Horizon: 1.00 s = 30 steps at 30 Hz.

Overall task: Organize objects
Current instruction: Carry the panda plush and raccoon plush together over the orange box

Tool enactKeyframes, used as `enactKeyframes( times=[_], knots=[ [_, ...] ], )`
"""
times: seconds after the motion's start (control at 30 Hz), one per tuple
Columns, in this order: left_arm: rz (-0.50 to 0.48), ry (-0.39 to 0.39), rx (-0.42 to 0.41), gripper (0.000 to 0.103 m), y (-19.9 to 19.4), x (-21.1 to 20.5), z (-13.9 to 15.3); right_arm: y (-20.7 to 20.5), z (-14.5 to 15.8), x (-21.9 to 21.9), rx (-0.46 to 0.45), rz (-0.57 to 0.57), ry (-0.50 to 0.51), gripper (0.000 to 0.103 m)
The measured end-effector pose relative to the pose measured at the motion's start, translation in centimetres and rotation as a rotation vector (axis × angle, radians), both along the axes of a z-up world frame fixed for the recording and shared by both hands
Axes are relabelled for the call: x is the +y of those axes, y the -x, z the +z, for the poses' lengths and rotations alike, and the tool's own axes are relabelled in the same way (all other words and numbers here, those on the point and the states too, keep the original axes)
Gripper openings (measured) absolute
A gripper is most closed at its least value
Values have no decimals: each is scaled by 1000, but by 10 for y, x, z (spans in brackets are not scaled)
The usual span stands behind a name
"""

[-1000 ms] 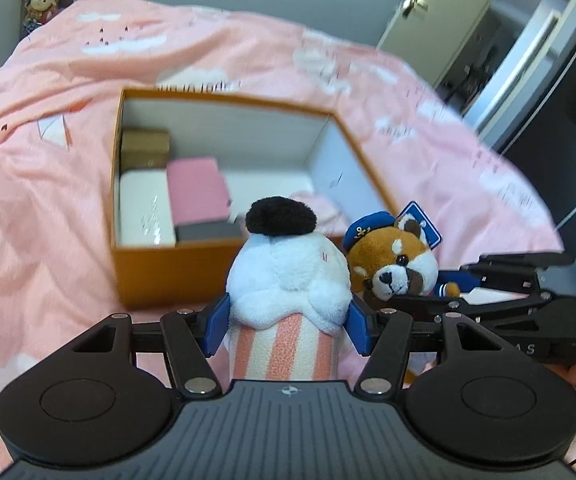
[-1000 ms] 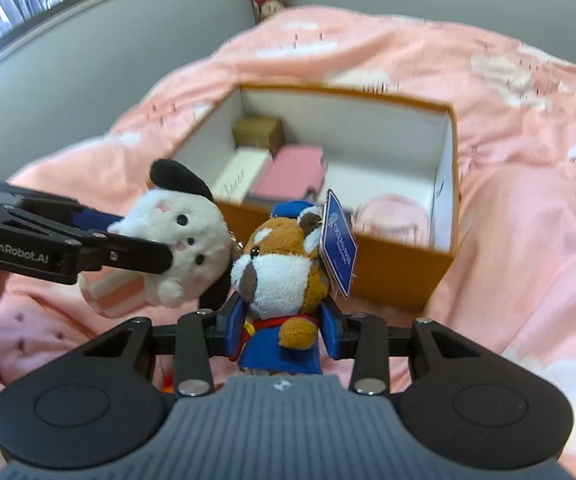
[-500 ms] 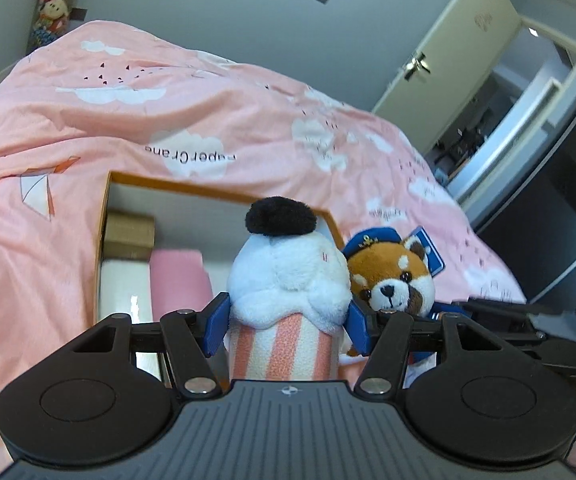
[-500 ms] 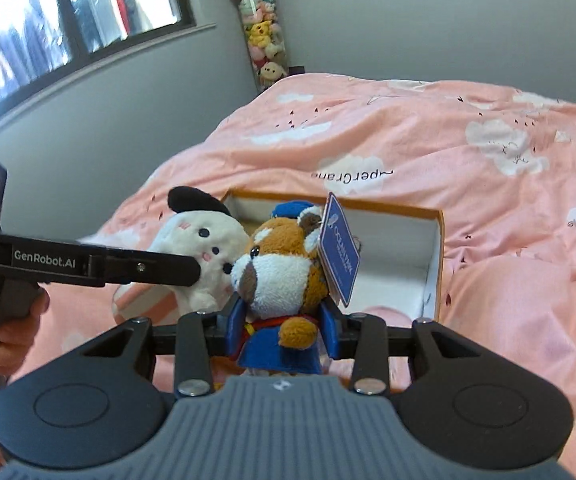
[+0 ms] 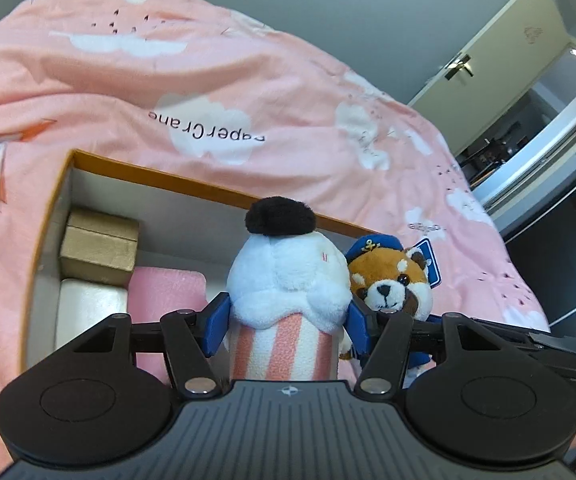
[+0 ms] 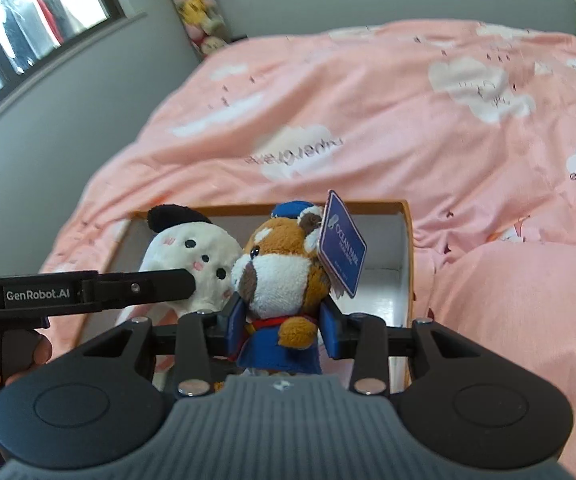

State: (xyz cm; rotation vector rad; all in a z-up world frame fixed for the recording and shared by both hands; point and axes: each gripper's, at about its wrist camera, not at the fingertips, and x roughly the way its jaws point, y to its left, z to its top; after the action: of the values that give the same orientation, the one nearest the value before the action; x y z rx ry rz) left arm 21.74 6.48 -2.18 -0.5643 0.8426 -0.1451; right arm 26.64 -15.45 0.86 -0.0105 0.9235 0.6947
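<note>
My left gripper point(image 5: 285, 326) is shut on a white plush with a black ear and a pink-striped body point(image 5: 285, 280); it also shows in the right wrist view point(image 6: 193, 256). My right gripper point(image 6: 281, 326) is shut on a red panda plush in a blue sailor suit point(image 6: 281, 264) with a purple tag; it also shows in the left wrist view point(image 5: 390, 284). Both plushes are held side by side over the open orange box point(image 5: 215, 194), whose far wall shows in the right wrist view point(image 6: 406, 248).
The box holds a gold box point(image 5: 99, 246), a white box point(image 5: 89, 308) and a pink box point(image 5: 163, 292) along its left side. It sits on a pink cloud-print duvet point(image 5: 207, 92). A door point(image 5: 484, 52) stands to the right, a window point(image 6: 27, 28) to the left.
Both grippers have lifted and moved forward with their plushes, from in front of the box to above it. Both views now look more level across the bed.
</note>
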Motion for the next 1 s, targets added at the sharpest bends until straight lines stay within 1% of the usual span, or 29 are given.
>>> enactKeyframes(
  times=[0.17,0.3,0.5,0.57,0.73,0.83,0.9,0.93,0.97,1.0],
  knots=[
    [26,-1,37,68,-21,-4,-21,-28,-23,13,30,-11,52,41],
    [40,-1,59,68,-33,-8,-36,-41,-37,23,29,2,113,41],
    [34,-15,97,68,-48,-17,-52,-50,-51,36,-21,41,231,41],
    [31,-20,119,69,-52,-19,-57,-49,-54,41,-48,68,275,41],
    [16,-43,186,72,-61,-20,-66,-45,-63,50,-96,139,348,41],
    [-11,-47,190,73,-60,-18,-66,-41,-66,53,-128,176,374,43],
    [-34,-59,190,74,-56,-16,-62,-40,-64,51,-128,185,366,46],
    [-45,-62,186,77,-54,-14,-59,-39,-62,48,-132,185,360,52],
    [-56,-58,175,78,-50,-12,-55,-38,-59,46,-139,179,360,58],
    [-74,-54,165,78,-45,-9,-50,-36,-55,43,-149,173,358,60]
  ],
)
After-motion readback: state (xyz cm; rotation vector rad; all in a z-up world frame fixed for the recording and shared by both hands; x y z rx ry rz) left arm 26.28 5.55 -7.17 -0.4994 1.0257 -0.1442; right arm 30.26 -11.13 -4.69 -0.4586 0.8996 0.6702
